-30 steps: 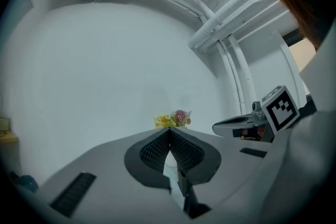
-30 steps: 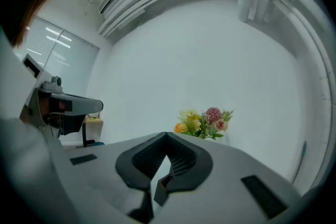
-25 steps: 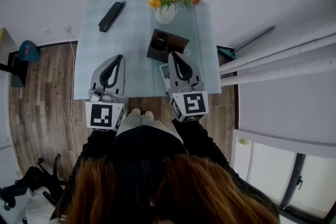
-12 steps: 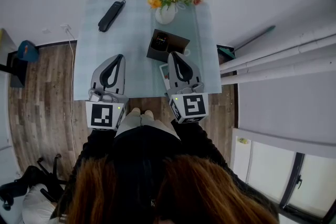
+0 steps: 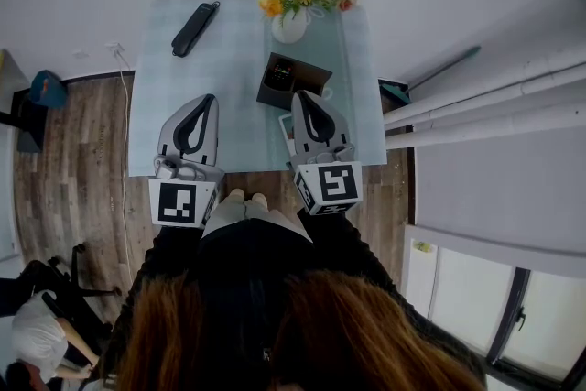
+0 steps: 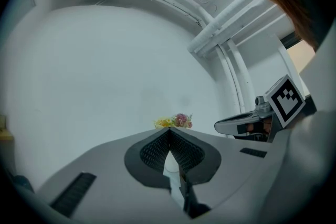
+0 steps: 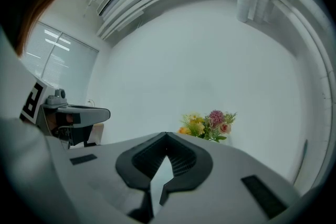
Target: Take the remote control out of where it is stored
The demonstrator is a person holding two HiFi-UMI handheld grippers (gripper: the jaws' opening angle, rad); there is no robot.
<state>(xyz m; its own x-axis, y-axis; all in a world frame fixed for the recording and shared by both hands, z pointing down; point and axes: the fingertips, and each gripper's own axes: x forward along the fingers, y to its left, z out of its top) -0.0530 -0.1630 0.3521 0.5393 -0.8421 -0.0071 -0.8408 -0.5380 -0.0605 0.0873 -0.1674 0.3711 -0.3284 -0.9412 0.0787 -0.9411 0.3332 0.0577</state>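
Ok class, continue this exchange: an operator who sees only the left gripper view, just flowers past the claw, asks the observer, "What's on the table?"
Observer: A dark open holder stands in front of the flower vase, with a dark device in it.
Operator: Which claw is nearer to it?
Observer: The right claw. Its tip shows at the holder's near edge, but I can't tell whether it touches.
Operator: Anything else up there?
Observer: A long black object lies near the far left corner of the table.

Matt checked tablecloth (image 5: 233, 50) over a wood-grained floor (image 5: 73, 160)
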